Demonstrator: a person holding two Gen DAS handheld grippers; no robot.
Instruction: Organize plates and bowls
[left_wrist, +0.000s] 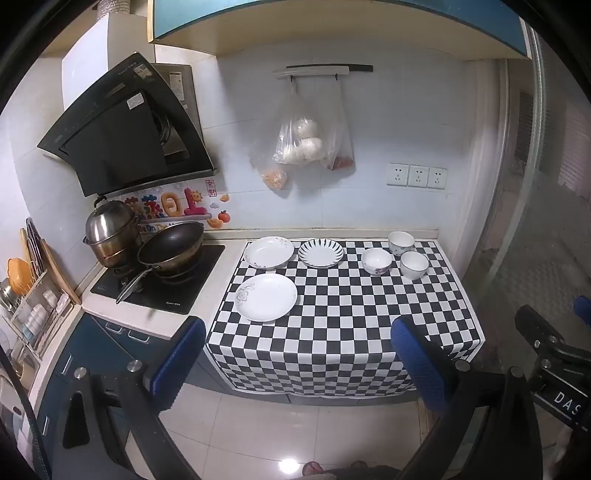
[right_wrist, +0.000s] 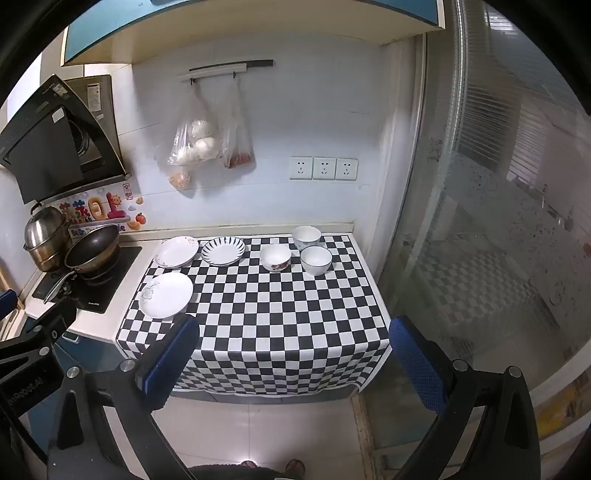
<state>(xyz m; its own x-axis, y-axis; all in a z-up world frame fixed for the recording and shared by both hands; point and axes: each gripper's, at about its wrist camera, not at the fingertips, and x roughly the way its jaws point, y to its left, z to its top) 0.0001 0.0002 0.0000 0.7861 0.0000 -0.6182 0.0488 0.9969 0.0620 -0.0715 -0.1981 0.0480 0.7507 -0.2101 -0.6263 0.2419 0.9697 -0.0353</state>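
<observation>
A checkered cloth (left_wrist: 343, 314) covers the counter and hangs over its front edge; its right side meets the wall beside a glass partition (right_wrist: 498, 221), its left side borders the bare counter strip by the stove (left_wrist: 162, 280). The front half of the cloth lies bare, so the room to move is at the near edge.

Three plates sit on the left part: a flower-print plate (left_wrist: 266, 297) nearest the front-left edge, a white plate (left_wrist: 268, 252) behind it at the back-left corner, overhanging the cloth's left edge slightly, and a striped-rim plate (left_wrist: 320, 253) just beside that. Three bowls cluster at the back right: a floral bowl (left_wrist: 376, 261), a white bowl (left_wrist: 414, 264) near it, and a taller bowl (left_wrist: 400, 242) behind them by the back wall. No dish touches another, as far as can be seen.

The left gripper (left_wrist: 295, 363) and right gripper (right_wrist: 291, 363) both hang before the counter's front edge, blue pads spread wide, holding nothing.
</observation>
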